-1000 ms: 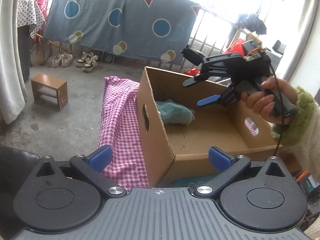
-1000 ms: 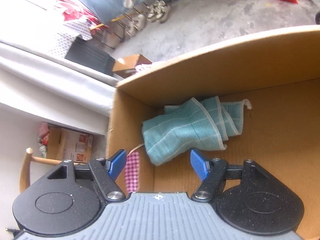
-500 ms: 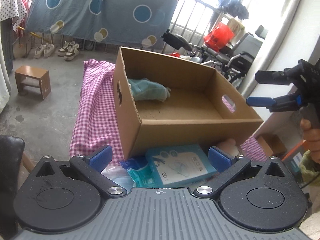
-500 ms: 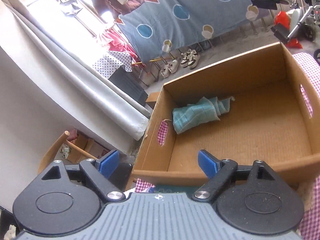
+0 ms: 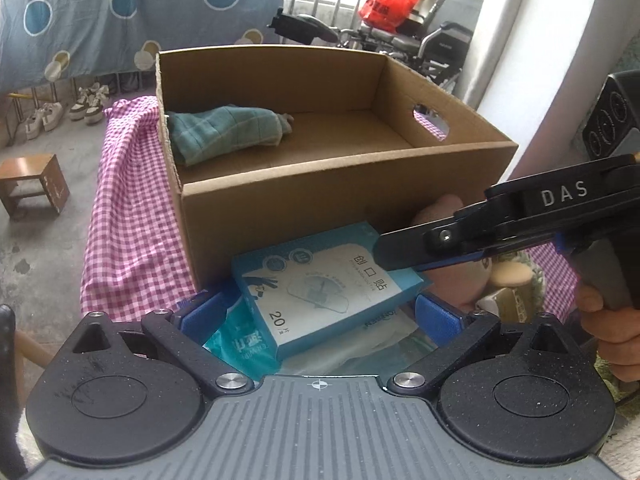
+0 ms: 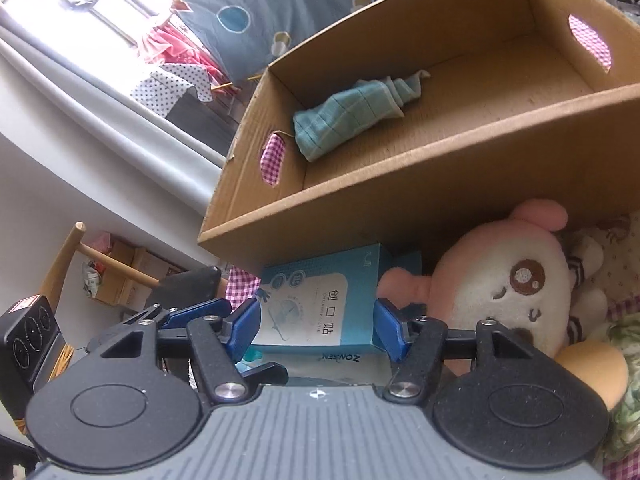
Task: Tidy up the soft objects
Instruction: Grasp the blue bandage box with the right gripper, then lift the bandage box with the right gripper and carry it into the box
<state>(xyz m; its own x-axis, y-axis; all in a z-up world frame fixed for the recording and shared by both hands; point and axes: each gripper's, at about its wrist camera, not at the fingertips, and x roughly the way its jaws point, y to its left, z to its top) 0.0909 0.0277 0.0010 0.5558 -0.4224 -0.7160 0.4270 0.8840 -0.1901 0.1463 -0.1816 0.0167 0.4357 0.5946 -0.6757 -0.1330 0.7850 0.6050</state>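
Plush toy [image 6: 508,284] beside box [image 6: 420,184] wall: shift released right tongs [image 6: 316,328] off bandage carton [image 6: 316,300]; left tongs [image 5: 320,316] also released.

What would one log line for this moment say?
box: holds towel | left gripper: open, empty | right gripper: open, astride blue carton | plush: outside, beside carton

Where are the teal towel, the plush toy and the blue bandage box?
teal towel [image 6: 348,114], right wrist view, middle of the folds.
plush toy [image 6: 508,280], right wrist view, its face.
blue bandage box [image 5: 320,284], left wrist view, printed top.
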